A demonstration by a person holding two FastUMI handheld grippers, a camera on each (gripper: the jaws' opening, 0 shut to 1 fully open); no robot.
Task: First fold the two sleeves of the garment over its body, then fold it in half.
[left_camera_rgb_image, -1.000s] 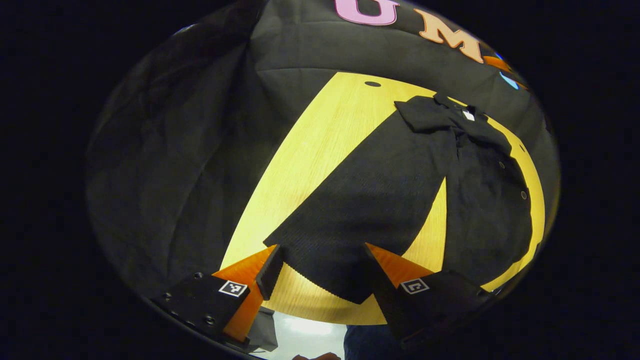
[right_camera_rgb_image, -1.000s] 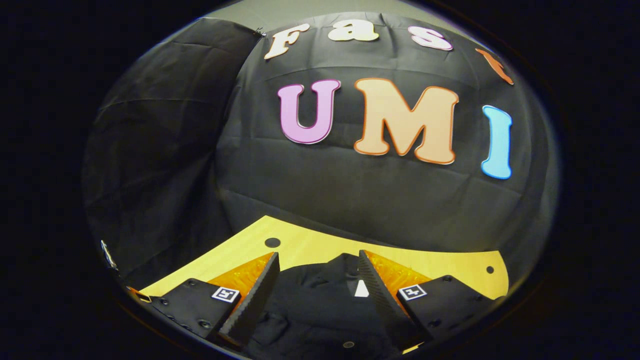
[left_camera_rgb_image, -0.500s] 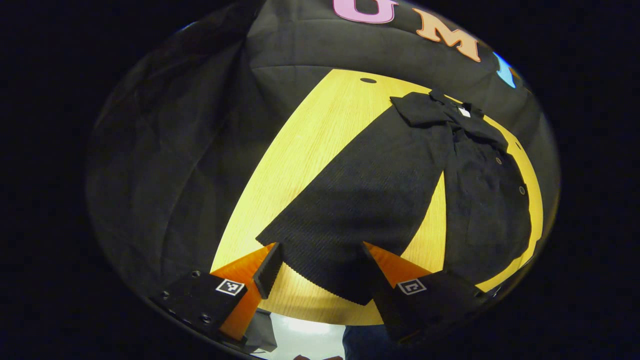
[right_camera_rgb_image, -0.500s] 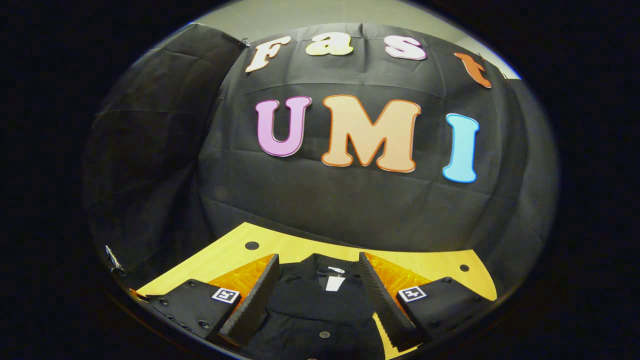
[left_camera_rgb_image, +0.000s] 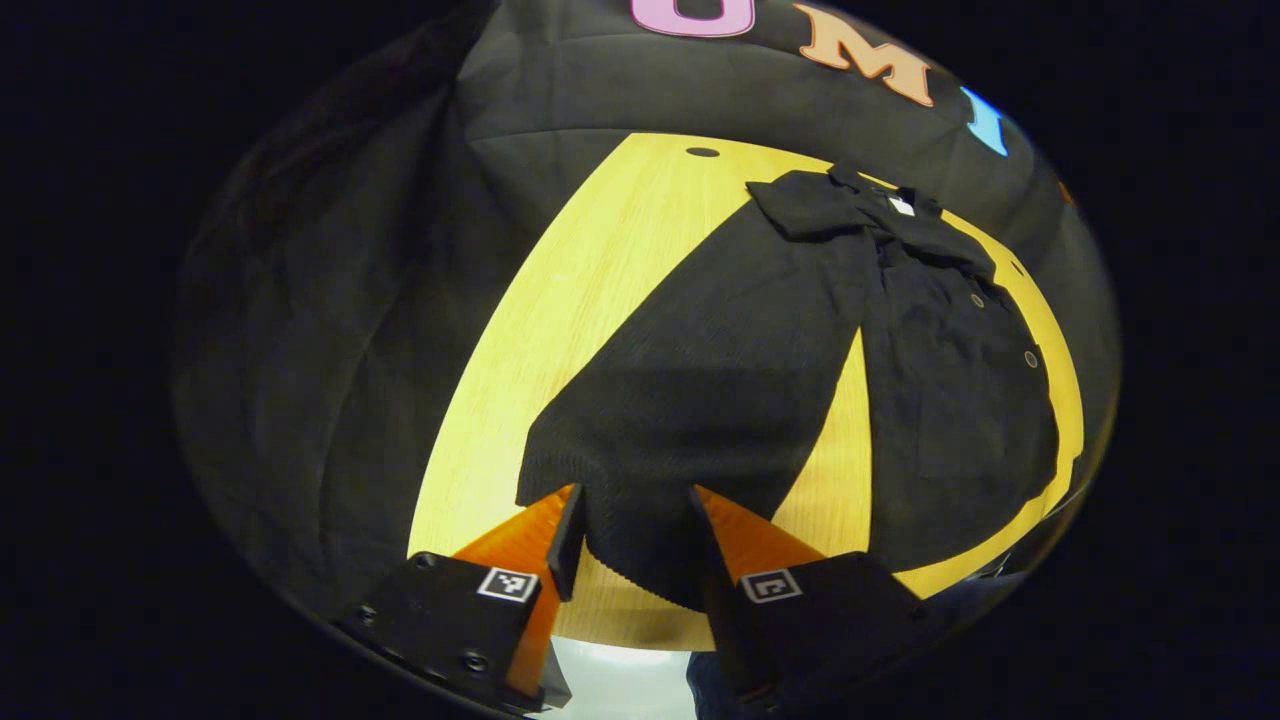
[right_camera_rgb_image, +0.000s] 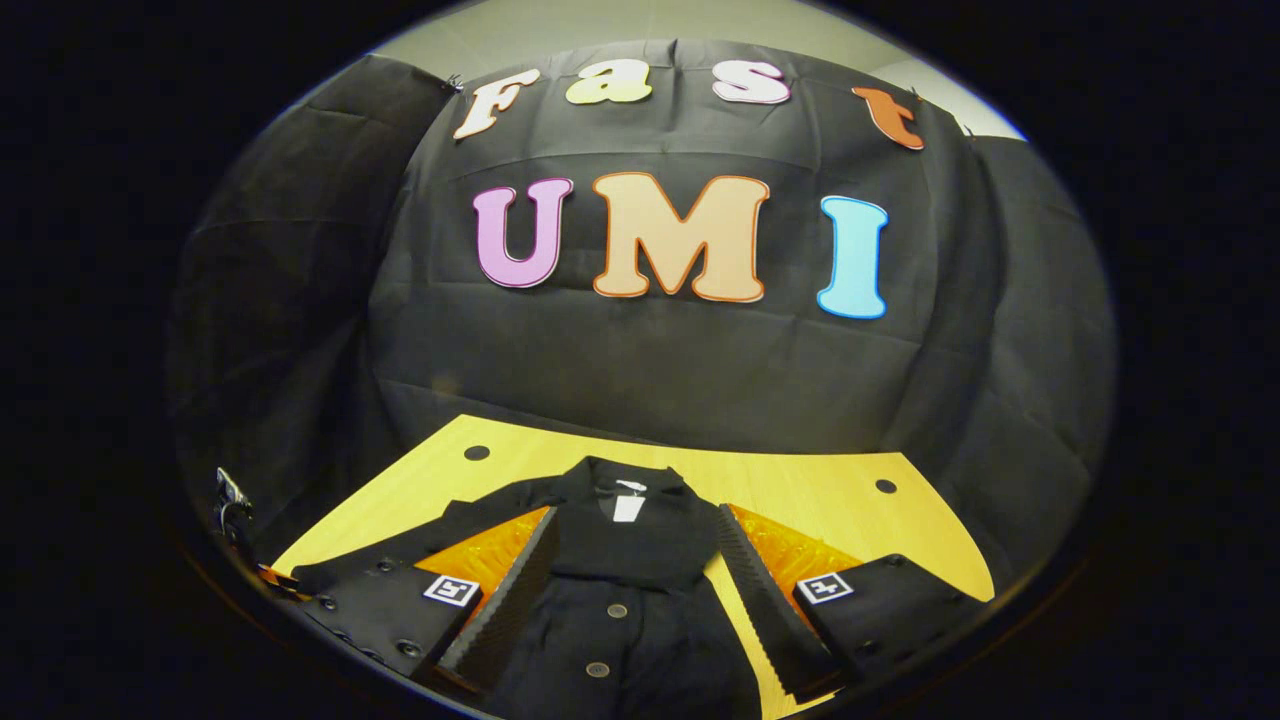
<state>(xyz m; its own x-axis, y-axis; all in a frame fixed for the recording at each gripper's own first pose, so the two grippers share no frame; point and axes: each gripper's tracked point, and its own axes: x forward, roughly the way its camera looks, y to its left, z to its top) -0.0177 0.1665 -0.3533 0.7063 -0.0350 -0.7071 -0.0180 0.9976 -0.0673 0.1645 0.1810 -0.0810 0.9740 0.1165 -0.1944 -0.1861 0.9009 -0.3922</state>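
A black button-up garment [left_camera_rgb_image: 950,400] lies flat on the yellow wooden table [left_camera_rgb_image: 560,330], collar [left_camera_rgb_image: 900,215] at the far end. Its long sleeve [left_camera_rgb_image: 720,380] stretches towards me, cuff near the table's front edge. My left gripper [left_camera_rgb_image: 635,530] is open but narrowed, one finger either side of the cuff's middle; the cloth still lies flat. In the right gripper view the garment [right_camera_rgb_image: 620,540] shows its collar and white label [right_camera_rgb_image: 628,505]. My right gripper [right_camera_rgb_image: 635,600] hovers open over the button placket [right_camera_rgb_image: 617,610], holding nothing.
The table [right_camera_rgb_image: 830,500] has small round holes near its far corners [right_camera_rgb_image: 477,452] [right_camera_rgb_image: 885,486]. Black cloth walls close in behind and to the left. Pale floor [left_camera_rgb_image: 620,680] shows just past the table's near edge, under the left gripper.
The left gripper's fingers have drawn closer together around the sleeve cuff. The right gripper has pulled back towards the near side, so more of the collar and buttons shows between its fingers.
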